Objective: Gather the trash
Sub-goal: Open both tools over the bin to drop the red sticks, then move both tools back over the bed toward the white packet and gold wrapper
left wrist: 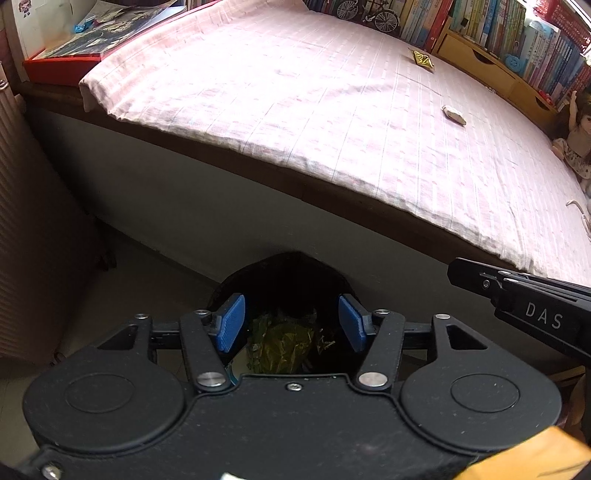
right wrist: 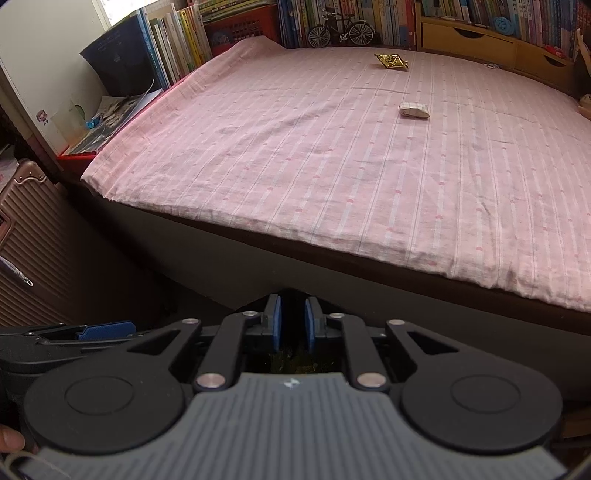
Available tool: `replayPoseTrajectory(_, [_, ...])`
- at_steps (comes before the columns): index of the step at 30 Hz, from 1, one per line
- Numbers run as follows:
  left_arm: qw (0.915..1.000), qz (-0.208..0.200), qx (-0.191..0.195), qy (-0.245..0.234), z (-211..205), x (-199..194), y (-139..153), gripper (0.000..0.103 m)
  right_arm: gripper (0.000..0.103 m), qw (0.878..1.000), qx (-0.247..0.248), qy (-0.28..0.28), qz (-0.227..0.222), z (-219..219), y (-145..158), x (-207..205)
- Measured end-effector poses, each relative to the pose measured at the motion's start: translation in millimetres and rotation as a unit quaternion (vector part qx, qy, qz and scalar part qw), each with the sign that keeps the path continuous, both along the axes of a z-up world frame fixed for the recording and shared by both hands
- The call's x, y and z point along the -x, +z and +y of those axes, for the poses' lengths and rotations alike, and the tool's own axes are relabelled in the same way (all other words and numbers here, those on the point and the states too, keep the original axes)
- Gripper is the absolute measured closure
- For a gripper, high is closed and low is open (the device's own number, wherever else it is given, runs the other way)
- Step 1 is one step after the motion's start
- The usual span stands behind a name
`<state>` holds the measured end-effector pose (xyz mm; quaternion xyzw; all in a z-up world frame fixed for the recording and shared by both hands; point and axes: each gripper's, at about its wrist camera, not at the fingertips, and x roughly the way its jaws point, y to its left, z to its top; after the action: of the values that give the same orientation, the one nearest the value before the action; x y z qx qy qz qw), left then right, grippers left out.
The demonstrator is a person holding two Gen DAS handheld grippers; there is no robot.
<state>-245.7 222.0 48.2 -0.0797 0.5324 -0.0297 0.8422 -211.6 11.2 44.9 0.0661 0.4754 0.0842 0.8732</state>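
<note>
Below the bed edge, left gripper (left wrist: 291, 323) hangs over a black trash bag (left wrist: 284, 273) on the floor, blue pads wide apart, nothing between them; crumpled green-yellow wrapper (left wrist: 280, 343) lies inside the bag under it. Right gripper (right wrist: 293, 323) is just beside it, jaws parted by a narrow gap, nothing gripped. On the pink striped bedsheet (right wrist: 332, 166), a gold wrapper (right wrist: 391, 61) sits near the bookshelf (right wrist: 332, 18), a white wad (right wrist: 413, 110) nearer, both well apart from the grippers.
</note>
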Motion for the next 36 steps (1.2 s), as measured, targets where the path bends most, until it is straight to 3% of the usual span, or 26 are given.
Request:
replayPoseTrajectory(1, [1.0000, -0.004, 0.000, -0.002, 0, -2, 5, 0.048, 0.063, 1.000, 0.000, -0.001, -0.002, -1, 2, -1])
replayPoseTrajectory(4, [0.9998, -0.021, 0.004, -0.004, -3, -9, 21, 0.044, 0.055, 1.000, 0.001, -0.008, -0.018, -5, 16, -4])
replayPoseTrajectory(8, [0.9981, -0.061, 0.009, -0.007, -12, -25, 50, 0.018, 0.042, 0.998, 0.006, -0.023, -0.051, -19, 42, -13])
replayPoseTrajectory(13, [0.9937, -0.111, -0.002, -0.016, -39, -52, 84, 0.013, 0.033, 0.994, 0.013, -0.062, -0.090, -55, 84, -45])
replayPoseTrajectory(18, [0.9893, -0.144, 0.006, -0.025, -78, -82, 99, 0.010, 0.022, 0.988, 0.019, -0.093, -0.123, -105, 122, -91])
replayPoseTrajectory(20, [0.9872, -0.157, 0.008, -0.029, -97, -97, 98, 0.010, 0.017, 0.986, 0.023, -0.093, -0.136, -125, 133, -116])
replayPoseTrajectory(25, [0.9860, -0.163, 0.019, -0.029, -145, -139, 84, 0.010, 0.014, 0.987, 0.023, -0.071, -0.141, -166, 142, -181])
replayPoseTrajectory(28, [0.9882, -0.147, 0.022, -0.038, -180, -176, 67, 0.010, 0.014, 0.991, 0.015, -0.058, -0.122, -188, 136, -226])
replayPoseTrajectory(32, [0.9891, -0.138, -0.003, -0.052, -228, -221, 49, 0.011, 0.014, 0.994, 0.019, -0.025, -0.103, -206, 124, -278])
replayPoseTrajectory(36, [0.9916, -0.117, -0.007, -0.054, -260, -257, 29, 0.019, 0.014, 0.996, 0.027, 0.011, -0.079, -216, 104, -326])
